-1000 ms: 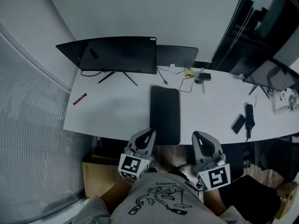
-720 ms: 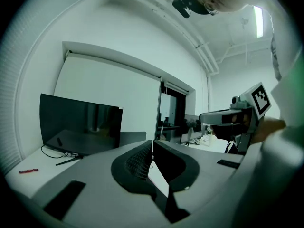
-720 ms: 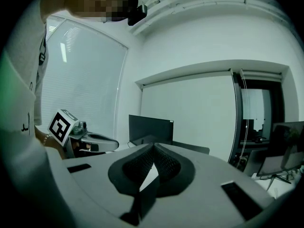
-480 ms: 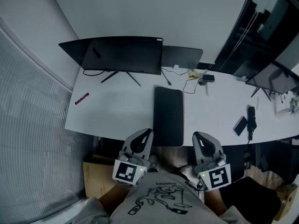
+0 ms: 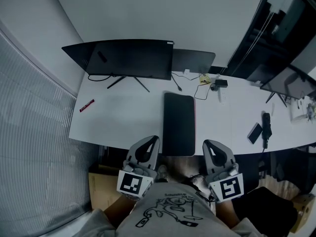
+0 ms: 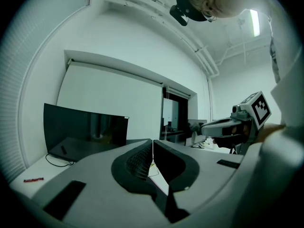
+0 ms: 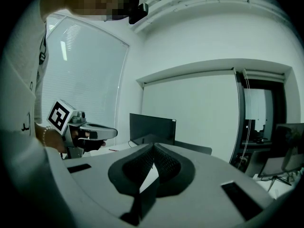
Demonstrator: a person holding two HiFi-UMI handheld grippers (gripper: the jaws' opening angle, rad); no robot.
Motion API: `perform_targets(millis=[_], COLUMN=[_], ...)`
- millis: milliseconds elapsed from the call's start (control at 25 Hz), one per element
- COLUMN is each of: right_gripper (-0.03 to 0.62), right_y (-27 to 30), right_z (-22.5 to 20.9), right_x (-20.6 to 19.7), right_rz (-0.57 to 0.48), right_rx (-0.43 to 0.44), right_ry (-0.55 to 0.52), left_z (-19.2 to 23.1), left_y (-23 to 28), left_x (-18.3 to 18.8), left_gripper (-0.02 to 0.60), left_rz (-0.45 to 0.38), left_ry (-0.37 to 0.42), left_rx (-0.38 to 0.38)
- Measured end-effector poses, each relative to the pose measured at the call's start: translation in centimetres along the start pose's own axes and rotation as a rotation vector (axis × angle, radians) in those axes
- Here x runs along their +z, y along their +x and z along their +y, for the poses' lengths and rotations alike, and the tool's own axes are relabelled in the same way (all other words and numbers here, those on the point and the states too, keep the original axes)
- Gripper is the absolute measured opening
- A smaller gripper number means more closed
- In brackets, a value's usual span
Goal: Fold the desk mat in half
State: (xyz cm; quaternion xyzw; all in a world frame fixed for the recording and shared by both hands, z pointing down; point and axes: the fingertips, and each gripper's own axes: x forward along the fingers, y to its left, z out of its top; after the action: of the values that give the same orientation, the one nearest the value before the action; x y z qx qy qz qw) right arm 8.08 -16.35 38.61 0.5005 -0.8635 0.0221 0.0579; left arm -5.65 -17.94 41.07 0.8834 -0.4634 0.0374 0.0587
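Black desk mat (image 5: 178,124) lies as a narrow strip on the white surface (image 5: 123,120). It runs straight away from the person, and its near end reaches the front edge. A thin reddish line shows along its right long side. I take that for the underside or a second layer peeking out, so to me the mat looks already doubled over lengthwise, with the fold at its left. I can't make out the layers themselves from here.

The left hand-held gripper (image 5: 152,142) and the right hand-held gripper (image 5: 209,145) are both held close to the person's body, at or just short of the front edge. One sits on either side of the mat's near end and neither touches it. Each one's own view shows its jaws pressed together with nothing between them, both pointing roughly level across the surface. Held like that, they seem parked out of the way, not poised for a grab, which fits a fold that is finished.

The monitor (image 5: 123,58) and the cables (image 5: 200,85) sit at the far end, and a red pen (image 5: 86,105) lies well off to the left. A phone (image 5: 255,132) lies well off to the right. All are well apart from the mat, so nothing pins or crowds it.
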Motion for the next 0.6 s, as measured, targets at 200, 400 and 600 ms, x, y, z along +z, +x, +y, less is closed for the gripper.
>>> perform_targets(millis=[200,400,600], right_gripper=[0.006,0.006,0.006], right_y=[-0.03,-0.01,-0.06], right_z=[-0.08,-0.13,-0.19], right_x=[0.03,0.11,0.16], right_rz=[0.004,0.003,0.004], right_rx=[-0.001,-0.001,-0.002], right_ry=[-0.004,-0.010,-0.011], left_z=[0.05,0.08,-0.01], left_y=[0.10,0.25,0.25], left_x=[-0.06,0.00,0.04], left_gripper=[0.023,0.023,0.021], left_rz=[0.000,-0.005,-0.004], left_ry=[-0.014,-0.017,-0.018], left_rx=[0.007,0.006,0.005])
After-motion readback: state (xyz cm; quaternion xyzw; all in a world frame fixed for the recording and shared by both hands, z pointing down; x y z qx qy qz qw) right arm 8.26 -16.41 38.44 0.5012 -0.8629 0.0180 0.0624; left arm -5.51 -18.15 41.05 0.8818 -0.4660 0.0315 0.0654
